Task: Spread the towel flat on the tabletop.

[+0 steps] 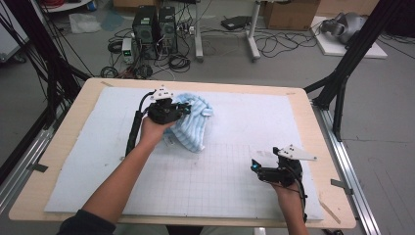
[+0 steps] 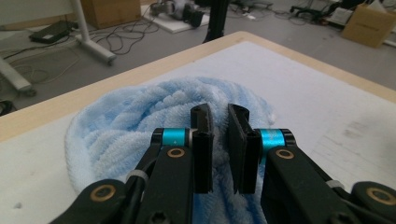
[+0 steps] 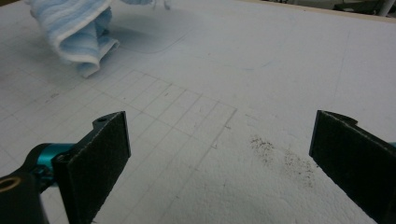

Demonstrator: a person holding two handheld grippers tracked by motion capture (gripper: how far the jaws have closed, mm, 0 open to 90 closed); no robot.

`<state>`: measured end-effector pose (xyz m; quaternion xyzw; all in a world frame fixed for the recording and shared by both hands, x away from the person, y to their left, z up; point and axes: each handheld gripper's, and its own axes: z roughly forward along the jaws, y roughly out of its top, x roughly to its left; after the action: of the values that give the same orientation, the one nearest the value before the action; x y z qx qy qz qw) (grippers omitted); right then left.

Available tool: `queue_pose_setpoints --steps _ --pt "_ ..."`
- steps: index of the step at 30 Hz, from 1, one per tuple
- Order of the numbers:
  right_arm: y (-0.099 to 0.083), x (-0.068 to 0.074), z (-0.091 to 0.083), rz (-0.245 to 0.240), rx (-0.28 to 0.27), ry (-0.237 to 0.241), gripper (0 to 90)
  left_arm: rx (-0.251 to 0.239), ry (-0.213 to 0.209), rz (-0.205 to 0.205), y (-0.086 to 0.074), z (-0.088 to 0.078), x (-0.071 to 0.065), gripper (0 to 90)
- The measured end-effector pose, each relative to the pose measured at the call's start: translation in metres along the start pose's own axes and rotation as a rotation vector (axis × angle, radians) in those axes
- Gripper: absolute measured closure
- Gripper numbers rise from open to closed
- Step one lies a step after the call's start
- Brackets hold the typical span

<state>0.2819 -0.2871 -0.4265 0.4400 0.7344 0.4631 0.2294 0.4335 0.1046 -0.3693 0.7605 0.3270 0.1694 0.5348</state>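
A light-blue striped towel (image 1: 192,125) is bunched up at the back middle of the white mat, its upper part raised and its lower folds resting on the mat. My left gripper (image 1: 183,110) is shut on the towel's top edge. In the left gripper view the jaws (image 2: 219,119) stand almost together with the towel (image 2: 116,126) pinched between them and spreading beyond. My right gripper (image 1: 255,165) hovers low over the mat at the front right, open wide with nothing between its pads (image 3: 219,119). The towel (image 3: 77,32) hangs at the far left of the right gripper view.
A white gridded mat (image 1: 230,186) covers most of the wooden table (image 1: 63,142). Dark specks (image 3: 280,156) lie on the mat in front of my right gripper. Black frame posts (image 1: 342,73) stand at the table's right and left. Computers, cables and boxes sit on the floor beyond.
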Motion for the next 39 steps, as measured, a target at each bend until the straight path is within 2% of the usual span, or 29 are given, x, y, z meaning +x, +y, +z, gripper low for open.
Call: queue_pose_setpoints --steps 1,2,3,4,7,8,10,11,13,14,15,16,17,18,19,20,22,23,25,26,27,28,30,31,33,36,37,39 --pt "0.0 0.0 0.0 0.0 0.001 0.001 4.1 0.014 0.007 -0.006 0.001 0.004 0.004 80.3" --pt "-0.001 -0.001 0.0 0.002 0.004 0.001 4.1 0.017 0.032 -0.021 0.0 0.009 0.011 80.3" --pt "-0.001 -0.001 0.0 0.003 0.004 0.001 4.1 0.017 0.032 -0.021 0.0 0.009 0.011 80.3" --pt "-0.001 -0.001 0.0 0.005 0.003 0.0 4.1 0.024 0.06 -0.032 -0.003 0.014 0.018 80.3" --pt "-0.001 0.0 0.0 0.004 0.004 0.001 4.1 0.033 0.074 -0.033 -0.007 0.017 0.023 77.9" --pt "-0.001 0.0 0.0 0.003 0.004 0.002 4.1 0.033 0.091 -0.043 -0.01 0.018 0.025 71.6" --pt "-0.002 -0.001 0.0 0.0 0.006 0.003 4.1 0.032 0.105 -0.052 -0.011 0.016 0.026 51.3" --pt "-0.002 -0.001 0.0 0.002 0.008 0.003 4.1 0.008 0.131 -0.068 -0.01 0.009 0.027 44.8" --pt "-0.002 -0.001 0.0 0.001 0.009 0.002 4.1 -0.005 0.128 -0.077 -0.01 0.004 0.027 38.6" --pt "-0.002 -0.001 0.0 0.002 0.01 0.002 4.1 -0.006 0.124 -0.065 -0.009 -0.002 0.028 37.0" --pt "-0.002 -0.001 0.0 -0.003 0.008 0.003 4.1 -0.024 0.118 -0.038 -0.013 -0.016 0.026 36.5" --pt "-0.002 0.0 -0.001 -0.003 0.008 0.002 4.1 -0.031 0.109 -0.031 -0.016 -0.023 0.025 36.5" --pt "-0.002 0.0 -0.001 -0.004 0.008 0.001 4.1 -0.031 0.109 -0.031 -0.016 -0.023 0.025 36.5" --pt "-0.002 0.001 -0.001 -0.001 0.009 0.003 4.1 -0.037 0.106 -0.024 -0.025 -0.037 0.025 36.5" --pt "-0.002 0.001 -0.001 0.0 0.011 0.002 4.1 -0.037 0.106 -0.024 -0.025 -0.037 0.025 37.1" --pt "-0.002 0.001 -0.001 0.002 0.008 0.002 4.1 -0.039 0.091 -0.022 -0.032 -0.045 0.025 37.9" --pt "-0.002 0.002 -0.001 0.005 0.009 0.001 4.1 -0.029 0.078 0.028 -0.044 -0.057 0.024 45.6" --pt "-0.002 0.002 -0.001 0.005 0.009 0.001 4.1 -0.015 0.075 0.058 -0.049 -0.062 0.023 45.6" --pt "-0.001 0.002 0.0 0.0 0.007 0.003 4.1 0.024 0.067 0.094 -0.059 -0.068 0.022 47.8" --pt "-0.001 0.003 0.001 0.002 0.009 0.005 4.1 0.066 0.061 0.124 -0.069 -0.071 0.023 49.4" --pt "-0.001 0.003 0.001 0.0 0.009 0.005 4.1 0.066 0.061 0.124 -0.069 -0.071 0.023 50.6" --pt "0.0 0.003 0.001 0.001 0.01 0.006 4.1 0.099 0.054 0.129 -0.078 -0.071 0.024 51.9" --pt "0.0 0.004 0.002 0.004 0.011 0.008 4.1 0.118 0.052 0.128 -0.082 -0.069 0.025 52.5" --pt "0.0 0.004 0.003 0.003 0.013 0.009 4.1 0.156 0.059 0.132 -0.087 -0.063 0.027 52.5" --pt "0.0 0.004 0.004 0.001 0.012 0.011 4.1 0.167 0.065 0.129 -0.09 -0.059 0.028 51.4" --pt "0.0 0.004 0.004 -0.002 0.014 0.014 4.1 0.212 0.076 0.127 -0.097 -0.049 0.031 53.8" --pt "0.0 0.004 0.004 0.003 0.015 0.017 4.1 0.26 0.071 0.126 -0.101 -0.045 0.031 58.8" --pt "-0.001 0.004 0.005 0.002 0.017 0.019 4.1 0.265 0.076 0.141 -0.101 -0.046 0.03 79.2"
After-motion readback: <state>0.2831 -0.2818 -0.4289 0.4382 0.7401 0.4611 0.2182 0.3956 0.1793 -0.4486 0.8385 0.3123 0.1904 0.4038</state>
